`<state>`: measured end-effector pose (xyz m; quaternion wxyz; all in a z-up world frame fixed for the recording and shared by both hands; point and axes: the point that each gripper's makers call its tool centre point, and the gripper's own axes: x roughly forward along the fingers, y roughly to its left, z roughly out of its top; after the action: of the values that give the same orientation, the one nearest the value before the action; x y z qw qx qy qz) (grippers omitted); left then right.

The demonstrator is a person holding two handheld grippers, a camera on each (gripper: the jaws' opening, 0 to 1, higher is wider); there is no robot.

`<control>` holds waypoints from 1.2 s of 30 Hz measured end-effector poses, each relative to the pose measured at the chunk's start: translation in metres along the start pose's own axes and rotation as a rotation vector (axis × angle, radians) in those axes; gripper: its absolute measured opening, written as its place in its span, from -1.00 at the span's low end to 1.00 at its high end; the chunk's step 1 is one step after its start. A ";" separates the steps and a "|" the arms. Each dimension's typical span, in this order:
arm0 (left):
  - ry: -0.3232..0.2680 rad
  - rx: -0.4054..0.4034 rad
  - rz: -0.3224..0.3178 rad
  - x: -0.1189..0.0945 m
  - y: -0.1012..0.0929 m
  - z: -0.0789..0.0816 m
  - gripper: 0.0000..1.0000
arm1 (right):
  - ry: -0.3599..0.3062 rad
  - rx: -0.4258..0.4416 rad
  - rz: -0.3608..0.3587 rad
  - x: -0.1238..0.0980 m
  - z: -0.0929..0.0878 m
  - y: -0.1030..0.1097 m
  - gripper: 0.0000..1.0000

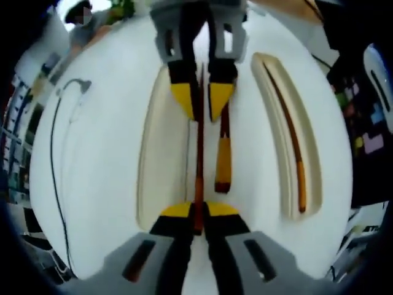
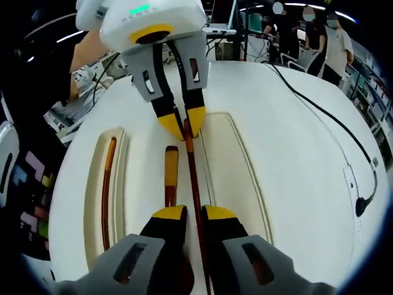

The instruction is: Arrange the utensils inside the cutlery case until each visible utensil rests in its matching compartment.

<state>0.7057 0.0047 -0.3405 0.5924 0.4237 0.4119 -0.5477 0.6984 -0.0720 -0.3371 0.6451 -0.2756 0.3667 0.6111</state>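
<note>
- The white bench carries everything; its far edge is cut off by the view's curve, and people stand beyond it in the right gripper view, too small to make out.
- The cutlery case, cream-coloured, lies in the middle of the bench; its wide compartment is bare where it shows, and its near end is hidden behind the jaws in both views.
- A separate narrow tray lies beside the case, apart from it, holding one chopstick with a dark shaft and an orange end, lying lengthwise inside.
- A black cable runs over the bench well away from the case, ending in a small dark plug.
- The left gripper is clenched on one end of a long chopstick; the tip of that stick is hidden between the jaws.
- The right gripper grasps the other end of the same stick, which spans from one gripper to the other above the case; whether it touches the case I cannot tell.
- A shorter utensil with a yellow-orange handle and dark end lies just beside the held stick; what kind it is I cannot tell, and which compartment it lies in is hard to make out.
</note>
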 end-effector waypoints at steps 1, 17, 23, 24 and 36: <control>-0.002 -0.006 -0.002 0.000 0.000 0.000 -0.87 | 0.004 0.007 -0.004 -0.002 -0.002 -0.001 -0.82; -0.054 -0.016 -0.004 0.000 0.000 -0.003 -0.87 | 0.071 -0.096 -0.061 -0.010 -0.022 -0.015 -0.94; -0.066 -0.054 0.032 -0.001 0.001 -0.004 -0.87 | 0.069 -0.099 -0.087 -0.008 -0.021 -0.012 -0.95; -0.075 -0.071 0.033 -0.002 0.001 -0.004 -0.87 | 0.063 -0.106 -0.084 -0.008 -0.021 -0.012 -0.95; -0.124 -0.092 0.058 -0.003 -0.002 -0.005 -0.87 | 0.008 -0.063 -0.102 -0.009 -0.021 -0.009 -0.97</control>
<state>0.7032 0.0102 -0.3394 0.6513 0.3729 0.3866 -0.5360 0.7043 -0.0948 -0.3425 0.6649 -0.3166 0.3354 0.5876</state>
